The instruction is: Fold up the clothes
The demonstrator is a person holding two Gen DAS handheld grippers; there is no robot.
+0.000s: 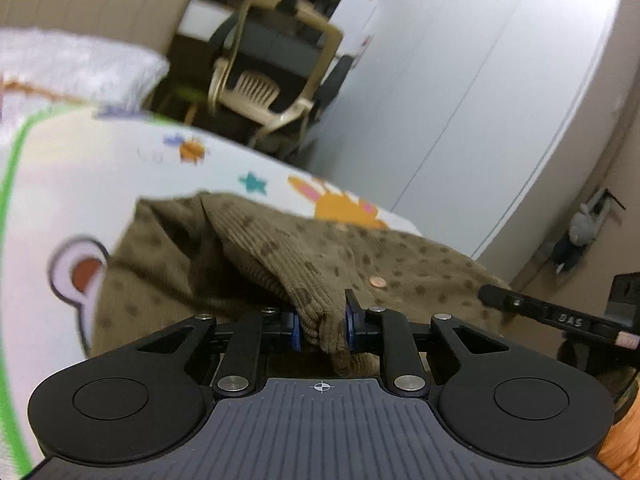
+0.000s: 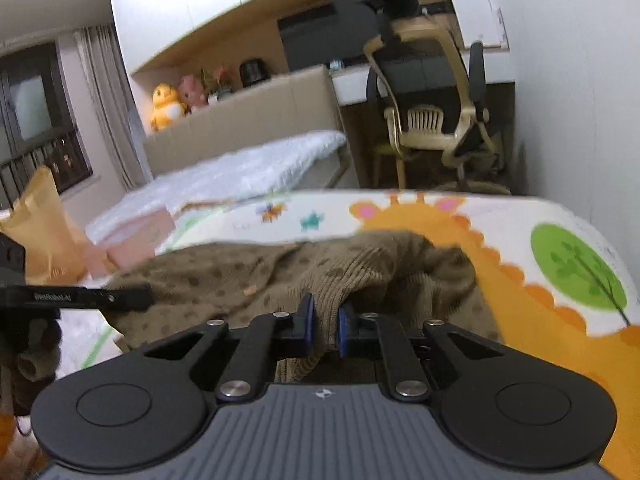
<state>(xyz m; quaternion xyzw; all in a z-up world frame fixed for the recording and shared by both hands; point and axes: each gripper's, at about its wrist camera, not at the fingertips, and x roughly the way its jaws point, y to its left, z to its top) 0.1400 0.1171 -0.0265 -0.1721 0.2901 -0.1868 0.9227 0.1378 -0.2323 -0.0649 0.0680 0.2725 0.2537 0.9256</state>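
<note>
An olive-brown knitted cardigan [image 1: 312, 248] with darker dots and copper buttons lies on a bed covered by a cartoon-print sheet [image 1: 80, 184]. My left gripper [image 1: 322, 326] is shut on a ribbed edge of the cardigan, with the cloth bunched between its blue pads and lifted off the sheet. In the right wrist view the same cardigan [image 2: 240, 276] spreads to the left, and my right gripper [image 2: 325, 324] is shut on another ribbed fold of it. Each gripper's finger shows at the other view's edge: the right gripper [image 1: 560, 320], the left gripper [image 2: 80, 300].
A beige office chair [image 2: 432, 120] stands at a desk beyond the bed. White wardrobe doors [image 1: 460, 100] run along the right. A second bed with a white cover [image 2: 248, 172], pink boxes [image 2: 132, 240] and a yellow bag [image 2: 40, 220] lie to the left.
</note>
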